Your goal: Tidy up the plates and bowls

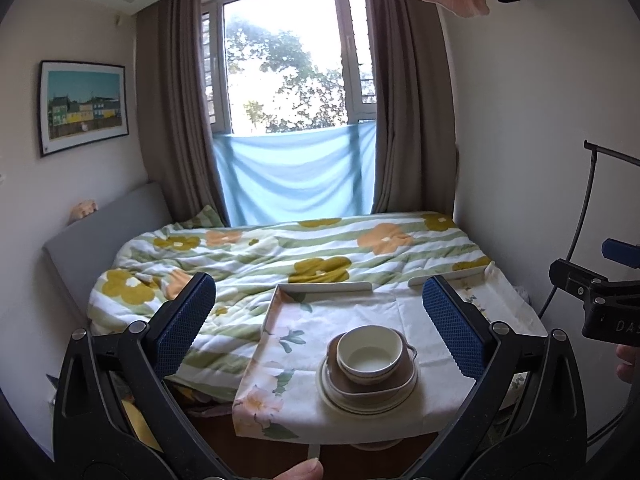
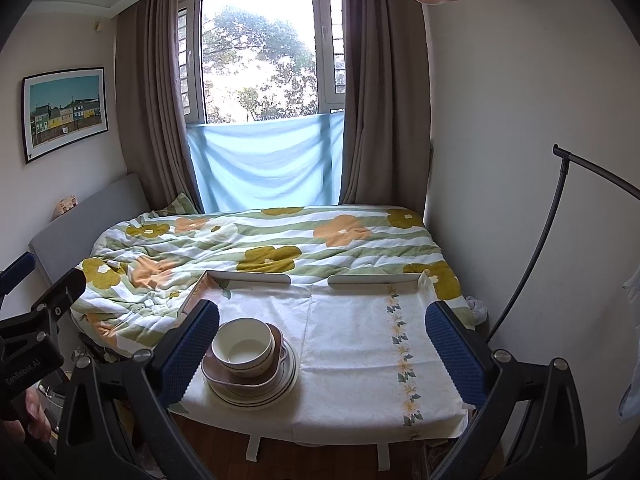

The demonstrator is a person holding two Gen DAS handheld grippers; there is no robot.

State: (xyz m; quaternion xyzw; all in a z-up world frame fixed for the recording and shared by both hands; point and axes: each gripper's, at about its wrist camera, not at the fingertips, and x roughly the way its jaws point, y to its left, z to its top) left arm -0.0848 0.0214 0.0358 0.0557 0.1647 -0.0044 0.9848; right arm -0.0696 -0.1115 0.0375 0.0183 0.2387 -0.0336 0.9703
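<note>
My left gripper [image 1: 318, 322] and right gripper [image 2: 322, 338] both hang with fingers spread wide, gripping nothing, short of the small table [image 2: 360, 344]. On its floral cloth sits one stack: a cream bowl [image 1: 369, 354] in a brown dish [image 1: 372, 388] on pale plates [image 1: 360, 406]. Beyond lies the flowered bed [image 1: 280, 256] under the window [image 1: 284, 64].

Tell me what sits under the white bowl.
The white bowl rests in a brown handled dish, on stacked cream plates. The plate count and centres are covered.

Cream bowl [image 1: 369, 354], brown dish [image 1: 370, 380], seemingly floral tablecloth [image 1: 288, 344]
</note>
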